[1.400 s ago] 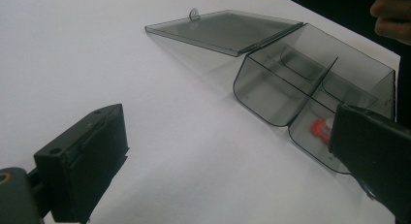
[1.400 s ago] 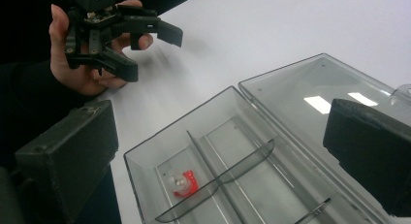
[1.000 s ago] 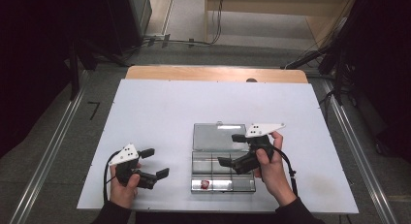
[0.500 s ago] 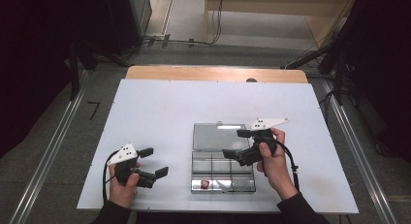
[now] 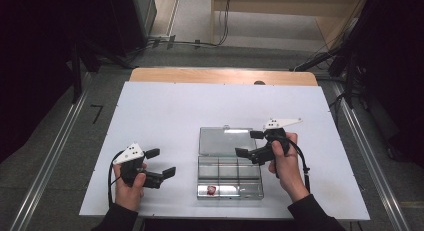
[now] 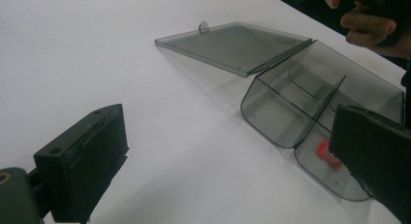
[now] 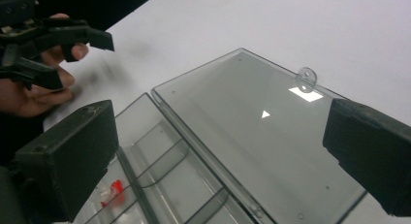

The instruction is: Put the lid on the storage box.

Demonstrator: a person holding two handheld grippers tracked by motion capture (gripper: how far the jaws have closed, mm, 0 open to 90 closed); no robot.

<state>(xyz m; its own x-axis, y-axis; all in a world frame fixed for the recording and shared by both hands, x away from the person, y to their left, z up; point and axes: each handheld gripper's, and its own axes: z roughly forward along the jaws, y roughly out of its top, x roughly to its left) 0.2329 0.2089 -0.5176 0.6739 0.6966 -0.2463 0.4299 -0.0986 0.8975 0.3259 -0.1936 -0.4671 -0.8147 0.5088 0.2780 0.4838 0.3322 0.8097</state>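
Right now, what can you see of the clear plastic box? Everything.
The clear plastic box is smoke-tinted and see-through, lying open on the white table. Its hinged lid lies flat behind the tray, with a small hang tab on its far edge. Dividers split the tray into compartments; one near corner compartment holds a small red piece. Neither gripper touches it.

A white counter fills mid-frame; a wooden strip edges its top, cables trailing above.

No writing, label or number can be read anywhere — none legible.
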